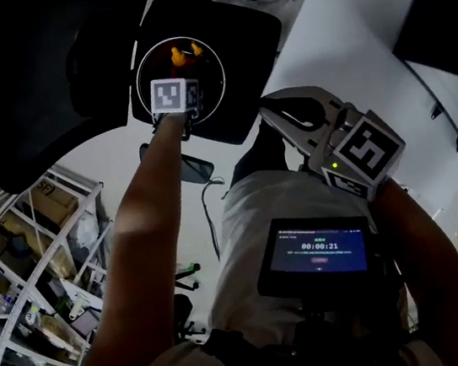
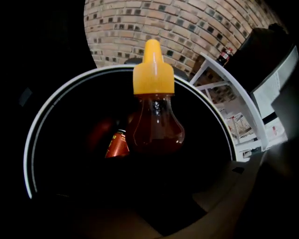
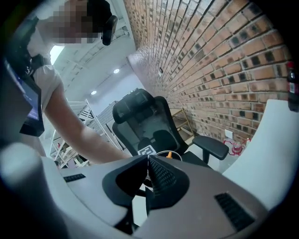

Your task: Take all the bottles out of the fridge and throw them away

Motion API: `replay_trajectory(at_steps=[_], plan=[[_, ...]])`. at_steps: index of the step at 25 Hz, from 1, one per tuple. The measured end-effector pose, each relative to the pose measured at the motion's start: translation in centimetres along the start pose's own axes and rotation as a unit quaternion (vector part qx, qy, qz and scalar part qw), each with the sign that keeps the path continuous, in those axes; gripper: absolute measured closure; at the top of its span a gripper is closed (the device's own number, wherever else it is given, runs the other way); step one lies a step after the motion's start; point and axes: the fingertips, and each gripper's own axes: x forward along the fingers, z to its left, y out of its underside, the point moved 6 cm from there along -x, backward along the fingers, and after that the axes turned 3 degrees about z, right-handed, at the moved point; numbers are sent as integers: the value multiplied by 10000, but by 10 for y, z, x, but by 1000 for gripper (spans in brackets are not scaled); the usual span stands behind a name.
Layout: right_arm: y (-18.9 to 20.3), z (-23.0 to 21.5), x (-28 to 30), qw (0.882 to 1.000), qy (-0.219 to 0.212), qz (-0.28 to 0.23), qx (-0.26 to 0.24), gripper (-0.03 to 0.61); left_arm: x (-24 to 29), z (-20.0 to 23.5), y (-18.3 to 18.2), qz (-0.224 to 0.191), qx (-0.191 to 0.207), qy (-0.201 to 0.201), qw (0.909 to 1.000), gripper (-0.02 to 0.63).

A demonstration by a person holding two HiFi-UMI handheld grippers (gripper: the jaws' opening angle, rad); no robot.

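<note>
The left gripper [image 1: 176, 94] pointed down over the bin [image 2: 32, 140] at 11 o'clock in the head view, jaws set wide and clamped on an orange-capped bottle [image 2: 154, 126]. A second bottle [image 2: 117, 145] lay inside the bin at its 8 o'clock. The right gripper [image 3: 148, 159], at 3 o'clock, was fully closed and empty.

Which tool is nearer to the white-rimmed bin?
Left. The left tool hangs directly over the bin, gripping a bottle; the right tool, shut and empty, sits back by the person, clear of the bin.
</note>
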Motion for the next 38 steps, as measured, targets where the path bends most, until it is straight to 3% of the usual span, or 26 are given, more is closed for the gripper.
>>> replay_trajectory(at_steps=[5, 8, 13, 17, 20, 25, 30, 32, 35, 38], plan=[[6, -10, -8, 9995, 267, -79, 158, 575, 34, 0, 5, 801, -247, 415, 9956, 328], [11, -9, -9, 9995, 252, 14, 188, 575, 49, 6, 5, 1248, -386, 275, 9911, 328], [18, -6, -11, 9992, 333, -8, 208, 575, 70, 9, 13, 1488, -726, 53, 9862, 318], [21, 3, -21, 9984, 378, 185, 376, 574, 67, 9, 14, 1555, -840, 221, 9840, 313], [27, -4, -21, 9984, 455, 44, 319, 575, 71, 8, 13, 1586, -823, 290, 9835, 308], [27, 3, -23, 9988, 438, -74, 220, 575, 49, 0, 2, 1081, -1018, 373, 9882, 308], [17, 15, -35, 9981, 539, -292, 10, 575, 1, -7, -7, -150, -1238, 551, 9907, 308], [15, 18, -44, 9980, 562, -306, -12, 575, -19, -13, -9, -721, -1057, 471, 9907, 312], [15, 23, -64, 9976, 637, -276, -3, 575, -48, -27, -7, -1385, -642, 329, 9877, 417], [17, 24, -86, 9958, 815, -406, -32, 575, -73, -38, -4, -1771, -384, 56, 9834, 540]])
